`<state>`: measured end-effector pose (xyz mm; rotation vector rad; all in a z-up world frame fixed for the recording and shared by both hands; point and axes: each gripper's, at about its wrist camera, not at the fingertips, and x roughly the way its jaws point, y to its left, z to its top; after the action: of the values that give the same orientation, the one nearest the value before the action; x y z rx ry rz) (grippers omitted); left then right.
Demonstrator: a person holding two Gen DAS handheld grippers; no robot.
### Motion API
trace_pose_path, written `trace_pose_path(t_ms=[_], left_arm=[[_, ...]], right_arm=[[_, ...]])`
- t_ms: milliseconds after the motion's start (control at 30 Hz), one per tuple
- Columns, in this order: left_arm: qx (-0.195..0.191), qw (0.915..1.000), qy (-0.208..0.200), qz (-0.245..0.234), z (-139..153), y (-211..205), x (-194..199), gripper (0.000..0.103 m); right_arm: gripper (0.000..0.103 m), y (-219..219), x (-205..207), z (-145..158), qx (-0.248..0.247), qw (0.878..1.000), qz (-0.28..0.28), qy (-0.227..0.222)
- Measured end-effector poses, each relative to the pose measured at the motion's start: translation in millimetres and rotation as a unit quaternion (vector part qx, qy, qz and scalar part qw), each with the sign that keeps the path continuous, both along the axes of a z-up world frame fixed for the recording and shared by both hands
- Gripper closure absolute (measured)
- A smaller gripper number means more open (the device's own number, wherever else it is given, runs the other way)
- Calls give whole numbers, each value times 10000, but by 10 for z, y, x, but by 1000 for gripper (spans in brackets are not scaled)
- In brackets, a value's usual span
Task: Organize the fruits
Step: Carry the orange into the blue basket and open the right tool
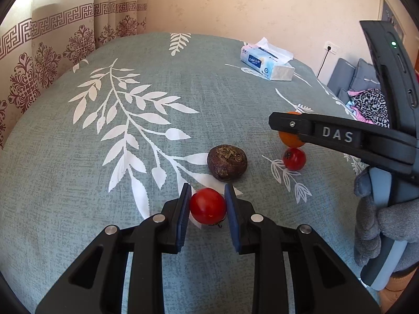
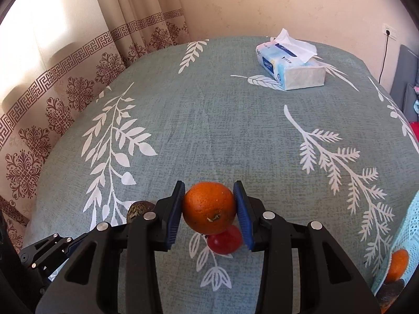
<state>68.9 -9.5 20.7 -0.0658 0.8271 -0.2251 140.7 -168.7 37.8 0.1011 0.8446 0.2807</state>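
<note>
My left gripper (image 1: 207,204) is shut on a red tomato (image 1: 208,206), low over the grey-green cloth. A dark brown wrinkled fruit (image 1: 227,162) lies just beyond it. My right gripper (image 2: 209,205) is shut on an orange (image 2: 208,210), held above a second red tomato (image 2: 224,240) on the cloth. In the left wrist view the right gripper's finger (image 1: 314,128) crosses from the right, with the orange (image 1: 289,140) and that tomato (image 1: 294,159) under it. The brown fruit (image 2: 137,209) peeks out left in the right wrist view.
A tissue box (image 1: 267,61) stands at the far right of the table (image 1: 131,78), and it also shows in the right wrist view (image 2: 290,64). Curtains hang behind at the left. A light blue mesh holder (image 2: 404,248) at the right edge holds another orange (image 2: 398,263).
</note>
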Motion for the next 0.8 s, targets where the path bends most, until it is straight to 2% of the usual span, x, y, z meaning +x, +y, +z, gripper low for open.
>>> trace_pose_path(t_ms=[533, 800], left_arm=[[-25, 9994, -105, -329, 48, -184, -152, 77], [-4, 9992, -106, -394, 75, -292, -245, 77]], right_arm=[[63, -675, -715, 288, 304, 9969, -607, -401], [64, -1235, -1045, 299, 313, 9911, -1207, -457]])
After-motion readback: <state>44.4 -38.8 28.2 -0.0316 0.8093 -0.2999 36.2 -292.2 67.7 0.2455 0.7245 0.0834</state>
